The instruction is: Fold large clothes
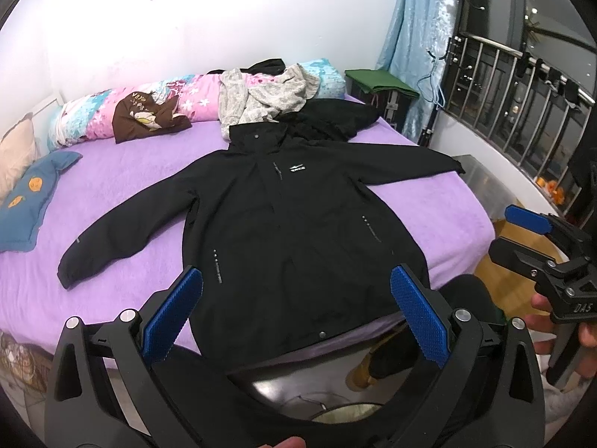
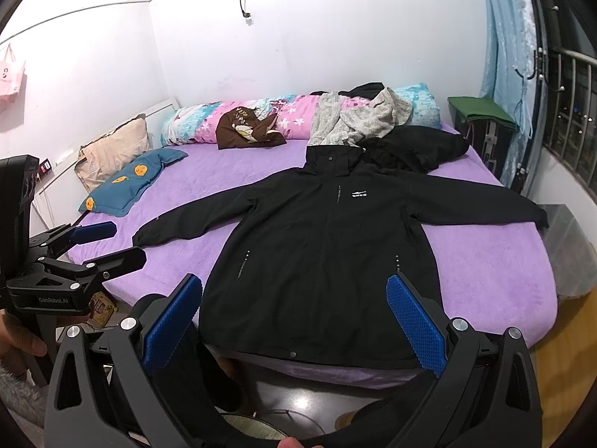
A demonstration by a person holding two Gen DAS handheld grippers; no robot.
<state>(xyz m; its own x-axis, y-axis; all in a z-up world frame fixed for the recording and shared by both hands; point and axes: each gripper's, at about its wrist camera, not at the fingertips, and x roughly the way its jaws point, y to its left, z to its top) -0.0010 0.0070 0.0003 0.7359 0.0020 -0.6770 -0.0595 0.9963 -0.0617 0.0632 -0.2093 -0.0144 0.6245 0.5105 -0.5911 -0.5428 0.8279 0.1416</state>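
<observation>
Fingers of the left gripper [image 1: 296, 311] stand spread wide, blue pads [image 1: 419, 321] bare, gripping nothing and touching nothing. The right gripper [image 2: 294, 315] is likewise spread wide and empty, held clear above the jacket hem. Beyond both, the black jacket [image 2: 324, 254] lies flat, front up, sleeves outspread, on the purple bed sheet [image 2: 496, 280]. Farther back, a grey garment [image 2: 358, 119] is heaped against the floral bolster [image 2: 294, 112] at the wall.

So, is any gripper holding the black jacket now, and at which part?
Nothing is held. The left gripper and the right gripper are both open above the bed's near edge, and the black jacket lies flat, untouched.
</observation>
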